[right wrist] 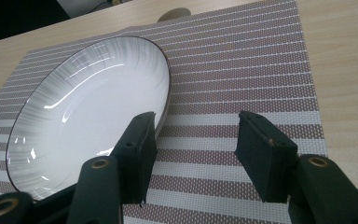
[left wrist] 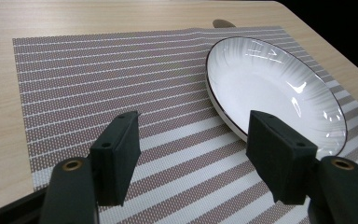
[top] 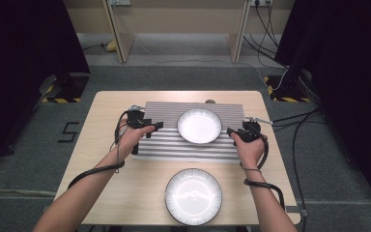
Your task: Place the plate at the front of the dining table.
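On the striped placemat [top: 164, 140] between your hands sits a white plate [top: 199, 125] with a thin dark rim and fine fluted ribs, glossy under the light. Your left gripper [top: 150, 129] and right gripper [top: 235, 134] flank it, jaws spread wide and holding nothing. Nearer you, a second white plate [top: 193, 196] lies on the pale wooden table [top: 106, 164]. Grey carpet surrounds the table, cables trail at right, and a "5" [top: 69, 132] marks the floor.
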